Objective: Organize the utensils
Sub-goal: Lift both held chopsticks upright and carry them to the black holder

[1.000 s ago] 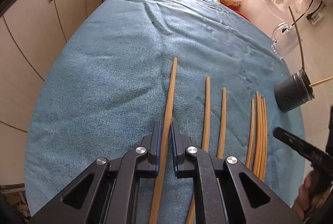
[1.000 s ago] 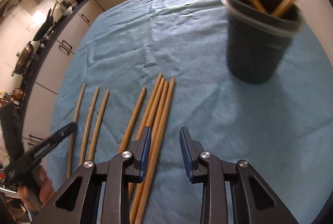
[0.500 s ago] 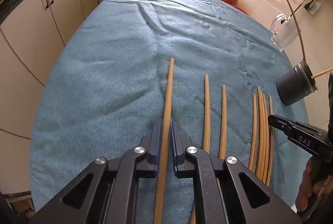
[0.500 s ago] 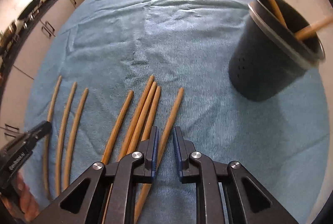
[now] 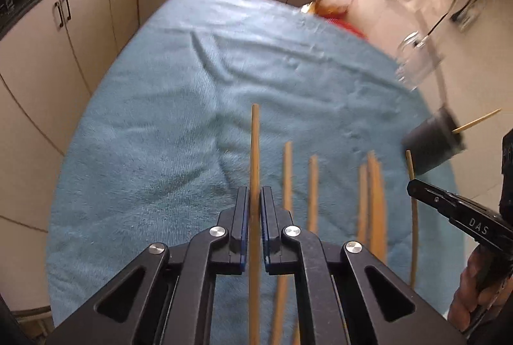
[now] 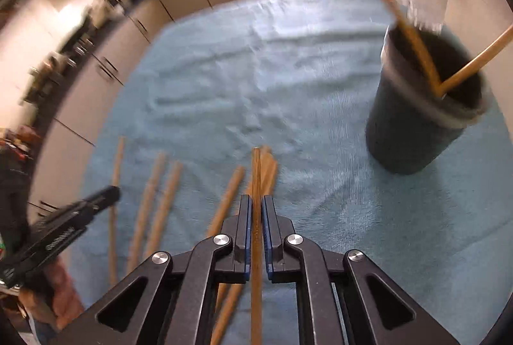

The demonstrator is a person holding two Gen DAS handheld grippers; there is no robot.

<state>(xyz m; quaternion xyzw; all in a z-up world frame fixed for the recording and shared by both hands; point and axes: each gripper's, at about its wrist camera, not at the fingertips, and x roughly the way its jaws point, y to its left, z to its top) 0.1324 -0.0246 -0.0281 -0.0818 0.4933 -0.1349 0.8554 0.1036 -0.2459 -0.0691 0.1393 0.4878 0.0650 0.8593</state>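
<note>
Each gripper pinches one wooden chopstick. The left gripper (image 5: 255, 200) has its fingers (image 5: 242, 216) pressed tight on a long chopstick (image 5: 255, 152) that runs straight out in front, over the blue cloth (image 5: 160, 152) on the surface. The right gripper (image 6: 256, 210) does the same: its fingers (image 6: 269, 226) squeeze a darker chopstick (image 6: 256, 171), with only the stick's width between them.

More loose chopsticks (image 5: 312, 184) lie on the cloth to the right of the left gripper, side by side. In the right wrist view these loose sticks (image 6: 160, 200) show up on the left, and a few lie just under the held one.

The black cup (image 6: 416, 126) stands upright on the cloth, to the right and further away. The right wrist view looks down into it: two chopsticks in the cup (image 6: 416, 46) lean out in different ways. In the left wrist view the cup (image 5: 433, 149) is small, blurry and near the edge, and the inside cannot be seen.

The left wrist view shows the right gripper (image 5: 449, 210) coming in from the right side, with its thin chopstick (image 5: 413, 216). The right wrist view shows the left gripper (image 6: 73, 223) at the left edge, with a hand (image 6: 57, 297) holding it.

Kitchen cupboards (image 5: 80, 24) stand behind the surface. Both pictures are blurry.
</note>
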